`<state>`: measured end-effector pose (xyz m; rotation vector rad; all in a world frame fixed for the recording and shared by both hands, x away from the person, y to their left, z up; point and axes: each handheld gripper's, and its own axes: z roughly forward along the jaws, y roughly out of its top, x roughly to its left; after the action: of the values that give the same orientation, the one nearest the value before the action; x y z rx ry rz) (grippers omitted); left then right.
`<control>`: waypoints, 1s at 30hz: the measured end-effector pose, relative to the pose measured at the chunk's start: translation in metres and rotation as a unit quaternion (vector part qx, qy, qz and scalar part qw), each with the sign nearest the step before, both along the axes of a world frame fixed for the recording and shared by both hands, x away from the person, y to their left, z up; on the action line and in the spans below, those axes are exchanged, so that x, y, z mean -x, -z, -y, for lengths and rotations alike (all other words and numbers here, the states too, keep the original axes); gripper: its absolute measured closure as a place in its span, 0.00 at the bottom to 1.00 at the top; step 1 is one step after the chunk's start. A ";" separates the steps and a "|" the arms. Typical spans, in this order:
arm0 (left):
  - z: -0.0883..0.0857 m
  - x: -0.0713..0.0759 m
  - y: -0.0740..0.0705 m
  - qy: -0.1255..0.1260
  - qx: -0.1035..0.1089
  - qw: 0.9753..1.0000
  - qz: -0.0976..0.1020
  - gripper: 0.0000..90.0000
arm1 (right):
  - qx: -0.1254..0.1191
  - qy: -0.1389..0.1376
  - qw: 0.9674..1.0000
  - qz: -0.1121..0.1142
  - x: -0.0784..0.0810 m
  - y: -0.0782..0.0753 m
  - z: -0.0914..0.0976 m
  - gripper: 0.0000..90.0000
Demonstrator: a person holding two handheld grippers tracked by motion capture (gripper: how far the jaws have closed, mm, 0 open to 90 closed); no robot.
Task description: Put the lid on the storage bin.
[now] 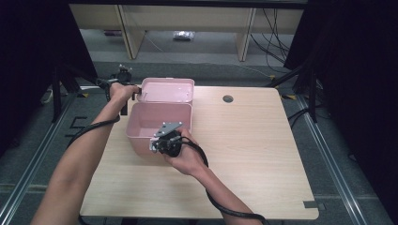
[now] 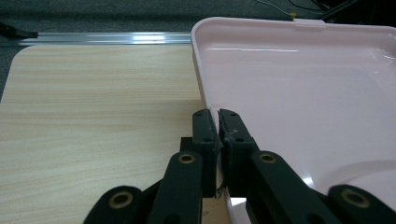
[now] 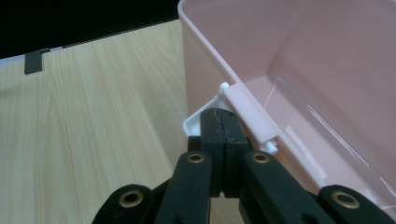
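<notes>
Room: dark curtains hang on both sides, grey carpet floor lies beyond, with pale wooden furniture legs and loose cables at the back.
Surface: light wood-grain top with rounded corners and a round cable hole near its far edge; a dark tape mark sits at the near right corner.
Storage box: pink plastic box stands upright toward the left half of the surface, its mouth open to the ceiling; the inside looks bare, though the near wall hides part of the floor of it.
Lid: pink lid stands swung back behind the box, at the far edge of the surface, its hollow inner face showing.
Latch: white clip with a pink bar sits on the box's near wall, at the rim.
Left claw: left claw is at the lid's left rim, narrowed onto the thin edge so that the rim stands between the pads; the jaws have just been closing.
Right claw: right claw is fully pressed together at the box's near wall, its tips right against the white clip; whether a sliver of the clip is pinched I cannot tell.
Hands: each forearm comes in from the bottom, the left reaching far, the right staying near.
</notes>
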<state>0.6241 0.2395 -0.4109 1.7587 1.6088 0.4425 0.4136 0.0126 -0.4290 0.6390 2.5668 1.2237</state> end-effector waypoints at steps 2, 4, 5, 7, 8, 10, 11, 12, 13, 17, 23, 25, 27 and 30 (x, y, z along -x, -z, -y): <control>-0.002 -0.001 0.000 0.017 -0.013 1.000 0.012 0.96 | -0.002 0.004 1.000 -0.001 0.000 0.000 -0.001 1.00; -0.001 0.000 -0.001 0.005 -0.008 1.000 0.006 0.96 | 0.000 0.004 1.000 -0.007 -0.001 -0.001 -0.001 1.00; -0.001 0.001 -0.001 0.008 -0.011 1.000 0.006 0.96 | -0.001 0.003 1.000 -0.006 -0.001 0.000 -0.001 1.00; -0.001 0.001 -0.002 0.007 -0.010 1.000 0.008 0.96 | 0.004 0.001 1.000 -0.006 -0.001 -0.001 -0.001 1.00; 0.000 0.003 -0.002 -0.001 -0.011 1.000 0.005 0.96 | 0.005 0.000 1.000 -0.002 -0.002 -0.001 -0.001 1.00; 0.001 0.004 -0.004 -0.006 -0.010 1.000 0.004 0.96 | 0.008 0.002 1.000 -0.007 -0.001 -0.002 -0.002 1.00; 0.001 0.005 -0.005 -0.006 -0.011 1.000 0.004 0.97 | 0.010 0.004 1.000 -0.002 -0.001 -0.002 -0.002 1.00; 0.001 0.005 -0.006 -0.007 -0.011 1.000 0.004 0.97 | 0.010 0.002 1.000 -0.004 -0.001 -0.002 -0.003 1.00; 0.002 0.005 -0.006 -0.009 -0.011 1.000 0.005 0.97 | 0.012 0.001 1.000 -0.005 -0.001 -0.002 -0.002 1.00; 0.003 0.007 -0.008 -0.014 -0.004 1.000 0.012 0.97 | 0.013 0.002 1.000 -0.007 0.000 -0.002 -0.003 1.00; 0.003 0.008 -0.011 -0.009 -0.007 1.000 0.014 0.98 | 0.011 0.004 1.000 -0.006 0.000 -0.001 -0.004 1.00; 0.002 0.008 -0.011 -0.012 -0.005 1.000 0.015 0.98 | 0.011 0.005 1.000 -0.006 0.000 -0.001 -0.004 1.00; 0.001 0.009 -0.010 -0.012 -0.004 1.000 0.020 0.98 | 0.013 0.005 1.000 -0.007 0.000 -0.002 -0.004 1.00; -0.001 0.011 -0.010 -0.013 -0.004 1.000 0.028 0.98 | 0.015 0.002 1.000 -0.003 -0.002 -0.002 -0.004 1.00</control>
<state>0.6128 0.2400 -0.4006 1.7190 1.5931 0.5076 0.4156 0.0169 -0.4271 0.6436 2.5823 1.1805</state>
